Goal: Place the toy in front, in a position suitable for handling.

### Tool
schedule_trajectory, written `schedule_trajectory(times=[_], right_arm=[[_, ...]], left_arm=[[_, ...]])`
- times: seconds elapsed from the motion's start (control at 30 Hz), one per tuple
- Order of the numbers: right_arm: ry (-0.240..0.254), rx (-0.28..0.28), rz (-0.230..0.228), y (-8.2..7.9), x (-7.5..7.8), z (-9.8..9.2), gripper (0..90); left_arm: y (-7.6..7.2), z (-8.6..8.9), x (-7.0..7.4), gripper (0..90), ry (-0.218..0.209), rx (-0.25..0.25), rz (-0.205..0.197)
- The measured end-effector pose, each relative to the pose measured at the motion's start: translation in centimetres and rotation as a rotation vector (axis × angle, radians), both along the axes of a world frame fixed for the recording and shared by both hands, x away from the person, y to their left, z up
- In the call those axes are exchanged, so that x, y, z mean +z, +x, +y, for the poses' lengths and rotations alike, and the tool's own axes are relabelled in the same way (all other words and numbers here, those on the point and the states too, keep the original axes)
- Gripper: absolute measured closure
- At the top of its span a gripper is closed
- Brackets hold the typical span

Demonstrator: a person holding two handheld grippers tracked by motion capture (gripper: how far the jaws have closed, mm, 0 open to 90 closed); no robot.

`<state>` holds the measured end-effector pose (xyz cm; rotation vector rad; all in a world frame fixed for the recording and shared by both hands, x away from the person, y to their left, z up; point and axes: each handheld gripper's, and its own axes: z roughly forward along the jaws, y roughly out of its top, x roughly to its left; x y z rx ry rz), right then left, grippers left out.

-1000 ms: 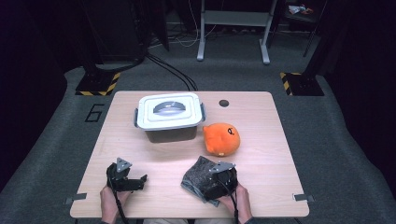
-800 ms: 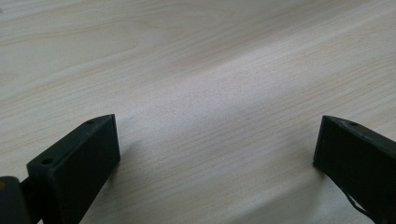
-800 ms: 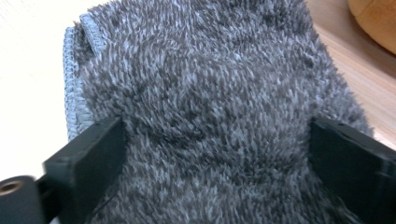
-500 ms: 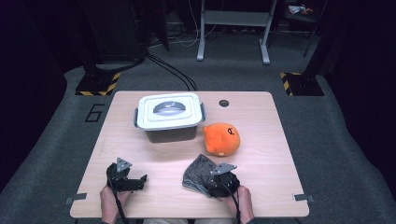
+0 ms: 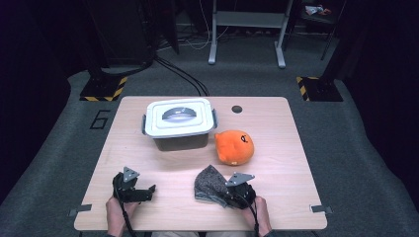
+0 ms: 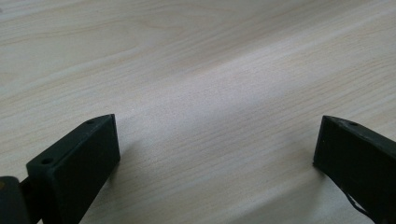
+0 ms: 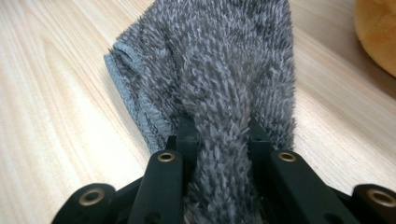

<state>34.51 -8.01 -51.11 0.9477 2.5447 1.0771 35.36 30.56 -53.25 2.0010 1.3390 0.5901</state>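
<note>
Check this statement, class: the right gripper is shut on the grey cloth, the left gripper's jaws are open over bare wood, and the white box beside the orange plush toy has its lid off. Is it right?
Not quite. The white box has its lid on, as the high view shows. The rest stands: the right gripper is shut on the grey cloth, the left gripper is open over bare wood, and the orange plush toy sits beside the box.

The box [image 5: 179, 123] sits on the bench [image 5: 286, 168], far from the person. The soft toy [image 5: 234, 147] lies just right of it. The cloth [image 5: 210, 183] lies in front of the toy, near the person's edge.
</note>
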Motion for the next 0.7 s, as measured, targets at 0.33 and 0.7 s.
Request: schedule_trajectory(times=[0.33, 0.7], right_arm=[[-0.014, -0.013, 0.003, -0.7, 0.8, -1.8, 74.1], [-0.052, -0.044, -0.002, -1.8, 1.4, -4.2, 73.9]], left_arm=[[0.0, 0.0, 0.0, 0.0, 0.000, 0.000, 0.000], [0.0, 0.0, 0.0, 0.0, 0.000, -0.001, 0.000]])
